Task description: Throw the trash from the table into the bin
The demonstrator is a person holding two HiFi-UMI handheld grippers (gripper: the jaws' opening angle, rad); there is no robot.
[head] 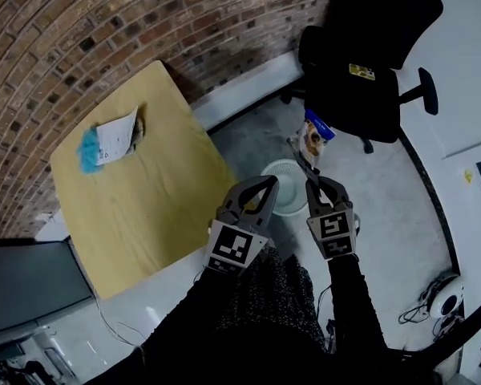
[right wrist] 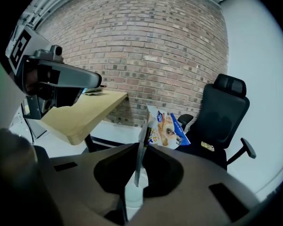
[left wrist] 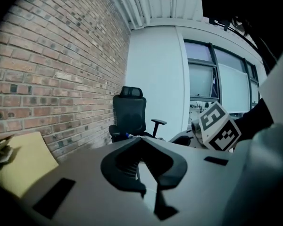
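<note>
My right gripper [head: 312,175] is shut on the edge of a blue and white snack wrapper [head: 314,137], which hangs over the floor just beyond the white mesh bin [head: 279,173]. In the right gripper view the wrapper [right wrist: 166,128] sticks up past the closed right gripper [right wrist: 141,128], and the bin [right wrist: 132,194] shows below through the jaw gap. My left gripper [head: 268,186] is beside it over the bin's left side, shut with nothing in it [left wrist: 141,139]. More trash, a blue crumpled piece [head: 88,149] and white paper [head: 116,137], lies on the wooden table [head: 152,199] near the brick wall.
A black office chair [head: 361,70] stands just behind the bin, against the white wall. The table's right edge is close to the bin's left. Cables and a white device [head: 442,297] lie on the floor at lower right. A dark monitor [head: 32,283] sits at lower left.
</note>
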